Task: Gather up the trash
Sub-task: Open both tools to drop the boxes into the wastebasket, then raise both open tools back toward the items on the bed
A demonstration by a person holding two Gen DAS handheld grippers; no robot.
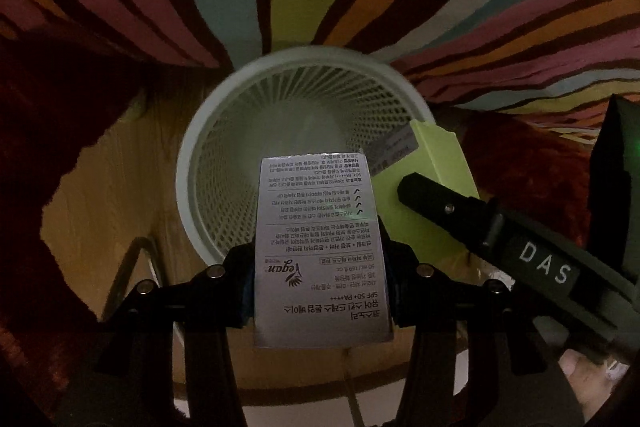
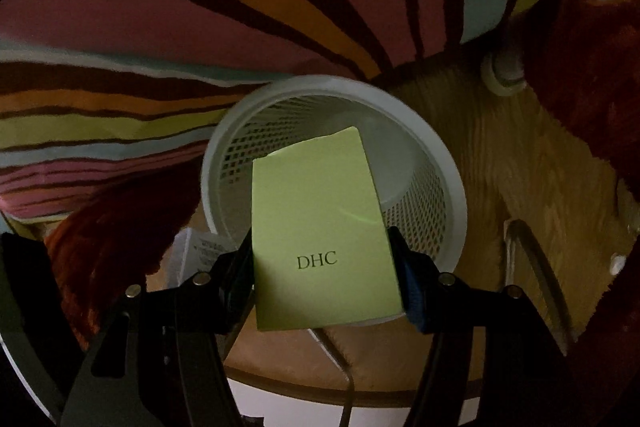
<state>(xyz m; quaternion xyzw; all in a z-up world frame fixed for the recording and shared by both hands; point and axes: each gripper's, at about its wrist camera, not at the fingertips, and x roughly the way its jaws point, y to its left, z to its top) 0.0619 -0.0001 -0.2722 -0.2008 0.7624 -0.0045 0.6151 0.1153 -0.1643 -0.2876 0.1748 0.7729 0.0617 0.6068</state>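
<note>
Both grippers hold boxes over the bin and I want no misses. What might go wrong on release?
The green DHC box in the right gripper juts across the white mesh bin's rim; it may tip outside. The silver box in the left gripper sits near it, so the two could collide.

2 boxes, 1 silver [image 1: 320,251], 1 green [image 2: 324,239]; 1 mesh bin [image 1: 192,163]; 2 tools.

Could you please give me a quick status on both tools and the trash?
Left tool shut on silver box. Right tool shut on green box. Both above white basket; nothing blocking.
</note>
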